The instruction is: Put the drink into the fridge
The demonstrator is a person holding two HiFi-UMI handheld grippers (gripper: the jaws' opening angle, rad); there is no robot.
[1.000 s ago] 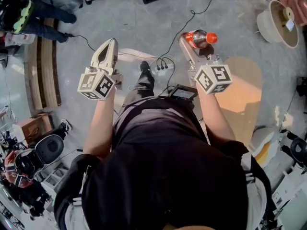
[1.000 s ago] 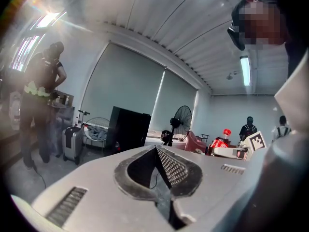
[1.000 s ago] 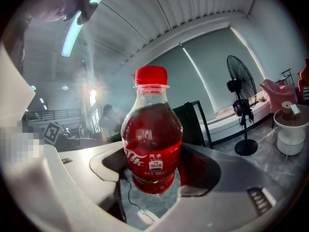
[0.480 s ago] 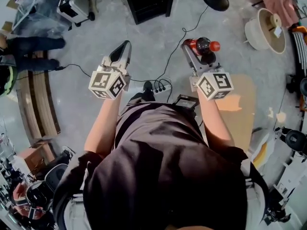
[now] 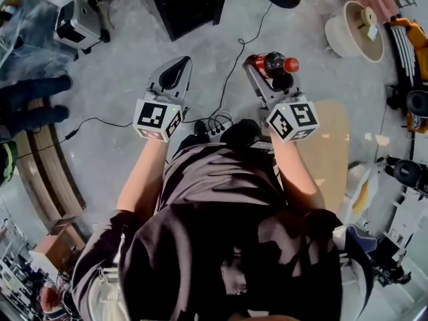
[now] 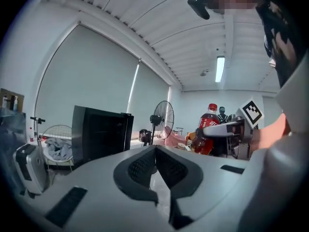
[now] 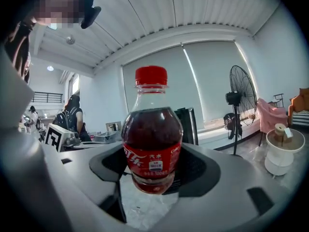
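A clear plastic cola bottle (image 7: 152,144), red-capped, is clamped upright between the right gripper's (image 5: 271,73) ribbed black pads (image 7: 194,169). The left gripper (image 6: 155,152) is seen closed, empty, over mottled grey concrete floor (image 5: 114,85), boxy black fridge (image 6: 99,134) ahead.

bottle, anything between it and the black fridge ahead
Nothing solid shows. The bottle is held in the right gripper, and only bare floor with a thin cable lies before the black fridge. Its door looks shut, though.
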